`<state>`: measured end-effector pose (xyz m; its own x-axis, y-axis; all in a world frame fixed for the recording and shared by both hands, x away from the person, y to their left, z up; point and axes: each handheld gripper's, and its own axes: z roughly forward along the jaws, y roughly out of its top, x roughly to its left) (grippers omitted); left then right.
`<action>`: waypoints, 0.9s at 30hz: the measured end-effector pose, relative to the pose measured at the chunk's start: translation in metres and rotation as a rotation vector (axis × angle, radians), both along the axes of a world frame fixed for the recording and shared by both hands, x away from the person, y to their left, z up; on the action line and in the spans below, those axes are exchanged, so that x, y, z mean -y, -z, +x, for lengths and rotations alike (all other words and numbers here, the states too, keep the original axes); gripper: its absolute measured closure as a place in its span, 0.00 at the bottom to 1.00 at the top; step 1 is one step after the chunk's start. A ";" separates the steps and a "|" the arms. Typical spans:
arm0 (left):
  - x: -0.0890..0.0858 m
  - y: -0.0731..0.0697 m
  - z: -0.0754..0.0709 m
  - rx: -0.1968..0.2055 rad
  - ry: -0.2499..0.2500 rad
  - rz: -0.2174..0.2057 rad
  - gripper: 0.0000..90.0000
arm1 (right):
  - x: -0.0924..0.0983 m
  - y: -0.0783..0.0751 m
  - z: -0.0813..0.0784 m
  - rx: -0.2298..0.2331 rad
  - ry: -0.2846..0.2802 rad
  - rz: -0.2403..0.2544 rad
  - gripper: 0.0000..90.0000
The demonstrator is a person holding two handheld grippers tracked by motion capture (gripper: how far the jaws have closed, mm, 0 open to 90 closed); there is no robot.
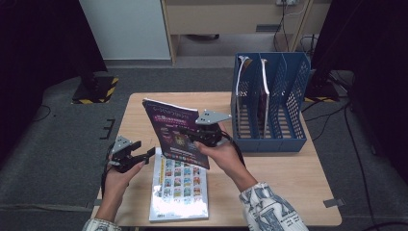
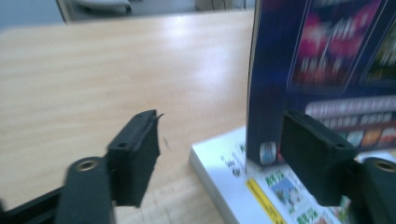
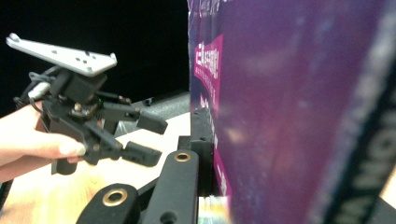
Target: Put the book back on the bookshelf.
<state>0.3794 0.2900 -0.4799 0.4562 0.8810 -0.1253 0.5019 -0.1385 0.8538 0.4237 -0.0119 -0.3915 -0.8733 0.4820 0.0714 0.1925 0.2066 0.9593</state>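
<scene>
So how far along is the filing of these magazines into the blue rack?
Done: two magazines stand in the blue rack. In hand: the right tongs grip the purple magazine upright over the table, and the left tongs stand open beside it. Left: slotting it in, then the white magazine lying flat.

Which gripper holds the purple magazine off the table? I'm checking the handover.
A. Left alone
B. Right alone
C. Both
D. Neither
B: the right gripper is clamped on the purple magazine, while the left gripper stands open beside it, pads clear of the cover.
</scene>
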 end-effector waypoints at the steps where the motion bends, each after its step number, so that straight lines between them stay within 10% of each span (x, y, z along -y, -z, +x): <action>1: 0.001 0.002 0.001 -0.008 0.005 0.015 0.27 | 0.001 -0.001 0.000 0.002 0.005 0.001 0.94; 10: 0.012 0.016 0.004 -0.074 0.035 0.082 0.16 | 0.019 -0.006 -0.001 0.008 0.049 0.015 0.94; 27: 0.016 0.025 0.004 -0.107 0.042 0.084 0.06 | 0.055 -0.017 -0.008 0.021 0.093 0.031 0.94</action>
<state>0.3838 0.2743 -0.5050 0.4809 0.8708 -0.1021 0.5815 -0.2297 0.7804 0.4154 -0.0669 -0.3747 -0.8263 0.5590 0.0693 0.1890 0.1593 0.9690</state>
